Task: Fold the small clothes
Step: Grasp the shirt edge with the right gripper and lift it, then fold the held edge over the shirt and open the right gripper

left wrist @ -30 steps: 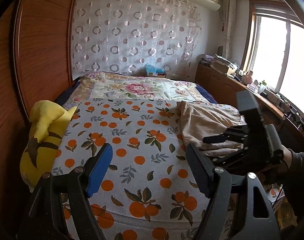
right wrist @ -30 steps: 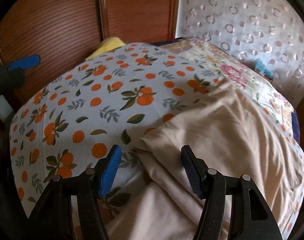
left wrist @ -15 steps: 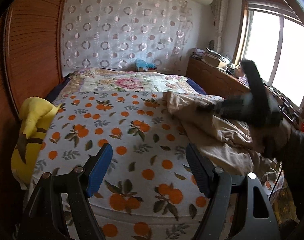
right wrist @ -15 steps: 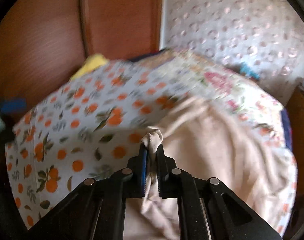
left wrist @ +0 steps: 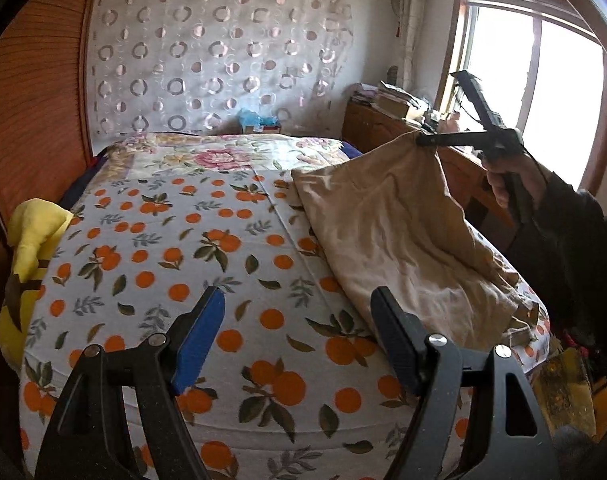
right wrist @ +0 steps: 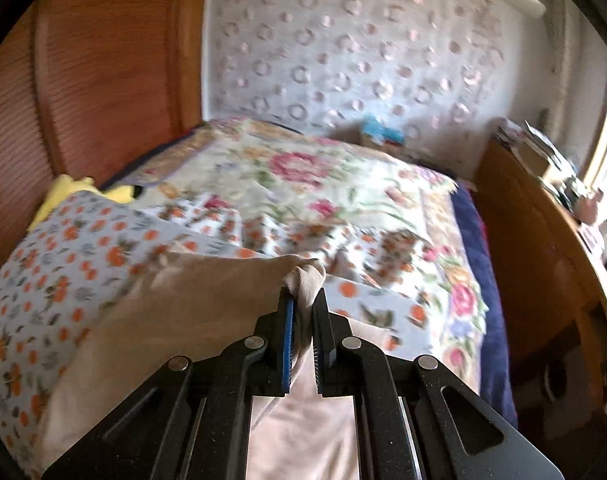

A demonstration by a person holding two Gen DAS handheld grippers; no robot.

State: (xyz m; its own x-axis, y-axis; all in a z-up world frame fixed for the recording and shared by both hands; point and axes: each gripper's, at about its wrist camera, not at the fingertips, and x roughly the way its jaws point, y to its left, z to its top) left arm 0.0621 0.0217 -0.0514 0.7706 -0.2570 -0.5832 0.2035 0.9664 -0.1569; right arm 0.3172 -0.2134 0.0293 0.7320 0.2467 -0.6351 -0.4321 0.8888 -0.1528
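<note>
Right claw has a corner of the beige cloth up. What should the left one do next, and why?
Probably bring the open left claw to the cloth's near edge and pinch it. The right claw holds only one corner, and the rest sags crumpled on the bed.

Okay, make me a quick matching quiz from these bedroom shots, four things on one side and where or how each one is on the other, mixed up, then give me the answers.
Things:
1. left gripper
2. right gripper
3. beige garment
4. yellow plush toy

States:
A. one corner lifted, the rest lying on the bed
B. at the bed's left edge by the wooden panel
C. open, holding nothing
D. shut on bunched cloth

Pairs: 1-C, 2-D, 3-A, 4-B
</note>
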